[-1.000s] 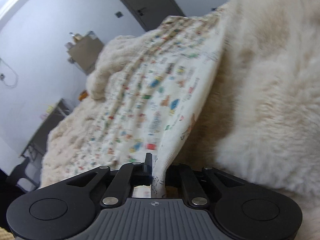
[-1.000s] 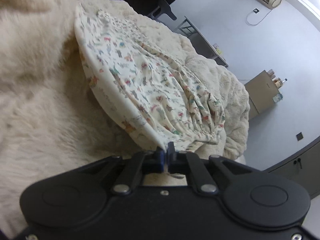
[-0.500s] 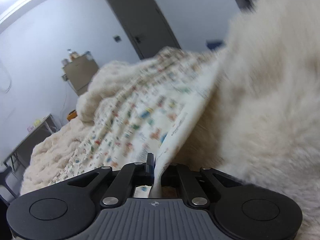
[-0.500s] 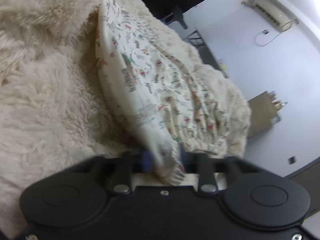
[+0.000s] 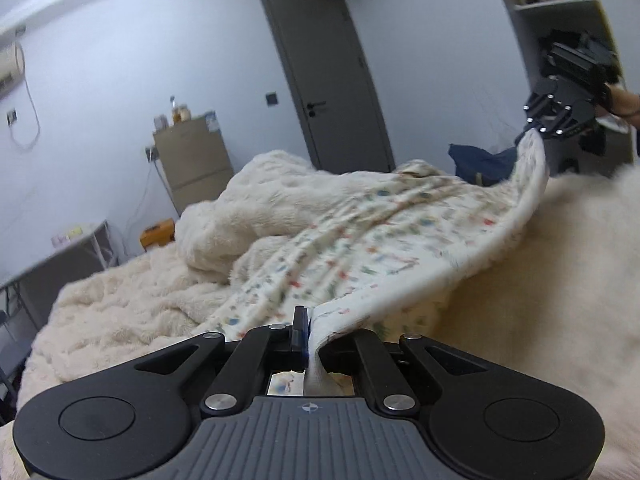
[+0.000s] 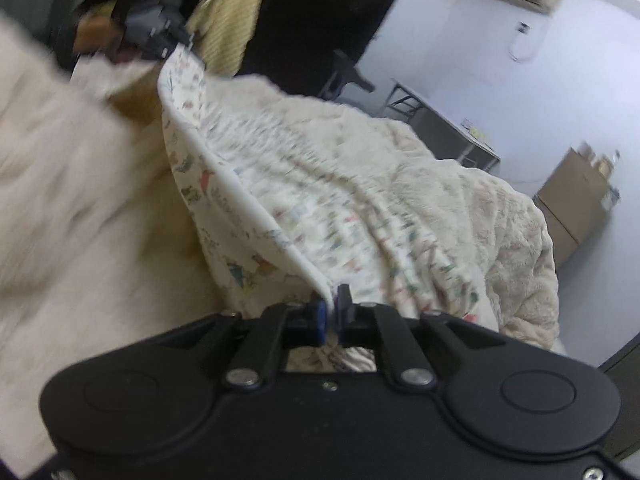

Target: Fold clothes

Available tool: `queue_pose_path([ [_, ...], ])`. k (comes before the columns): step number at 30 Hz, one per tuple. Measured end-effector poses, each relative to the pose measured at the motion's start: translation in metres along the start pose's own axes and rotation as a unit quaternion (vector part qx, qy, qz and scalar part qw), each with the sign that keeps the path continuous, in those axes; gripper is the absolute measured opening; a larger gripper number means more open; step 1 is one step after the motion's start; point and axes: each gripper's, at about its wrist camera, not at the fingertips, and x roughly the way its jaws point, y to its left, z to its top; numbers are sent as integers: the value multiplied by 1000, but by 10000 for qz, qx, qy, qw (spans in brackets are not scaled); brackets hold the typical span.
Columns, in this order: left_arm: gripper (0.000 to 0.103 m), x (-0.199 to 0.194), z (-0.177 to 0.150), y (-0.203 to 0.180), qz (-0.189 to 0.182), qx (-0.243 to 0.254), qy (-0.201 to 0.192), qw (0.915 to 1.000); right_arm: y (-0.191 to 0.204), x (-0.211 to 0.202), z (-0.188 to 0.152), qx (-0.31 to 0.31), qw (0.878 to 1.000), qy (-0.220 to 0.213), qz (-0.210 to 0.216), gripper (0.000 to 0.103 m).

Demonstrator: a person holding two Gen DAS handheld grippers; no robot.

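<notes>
A cream garment [image 5: 372,248] printed with small coloured figures stretches between both grippers above a fluffy cream blanket [image 5: 132,300]. My left gripper [image 5: 310,332] is shut on one corner of its hem. At the upper right of the left wrist view, the right gripper [image 5: 532,134] holds the opposite corner lifted. In the right wrist view my right gripper [image 6: 330,312] is shut on the garment [image 6: 320,200] hem, and the left gripper [image 6: 180,46] pinches the far corner at the upper left. The cloth sags between them, its far part resting on the blanket [image 6: 480,200].
The blanket covers a bed with a bunched mound [image 5: 248,208]. A brown cabinet [image 5: 192,160] and a grey door [image 5: 332,84] stand against the far wall. A grey table [image 5: 60,248] sits at the left, a shelf [image 5: 560,0] at the upper right.
Both grippers have risen and moved apart, lifting the garment's edge off the blanket and pulling it taut. The views tilted up toward the room. Both grips stayed closed.
</notes>
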Motion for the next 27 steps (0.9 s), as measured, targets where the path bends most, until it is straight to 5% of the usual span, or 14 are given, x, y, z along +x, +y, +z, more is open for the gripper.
queue_pose_path([
  [5,2,68,31,55,-154,-120,483,9986,-70,36,10,739,9972,-51,-34,3],
  [12,3,194,45,98,-541,-409,1399,9878,-160,118,-21,1659,9836,701,-70,2],
  [14,16,233,38,106,-550,-776,1815,9788,-179,134,-34,2117,9738,833,16,6],
  [16,38,252,29,107,-387,-774,2127,9733,-194,141,-46,2534,9630,922,21,37],
  [17,54,257,24,107,-263,-719,2222,9720,-202,142,-52,2739,9570,957,2,42],
  [21,81,240,-10,126,-60,-1206,2511,9604,-228,135,-61,3800,9211,829,161,44],
  [23,81,214,-25,131,-221,-1341,2458,9598,-230,133,-53,3712,9248,836,7,45],
  [27,84,127,-56,117,-178,-736,2420,9673,-232,127,-44,3523,9315,887,-165,53],
])
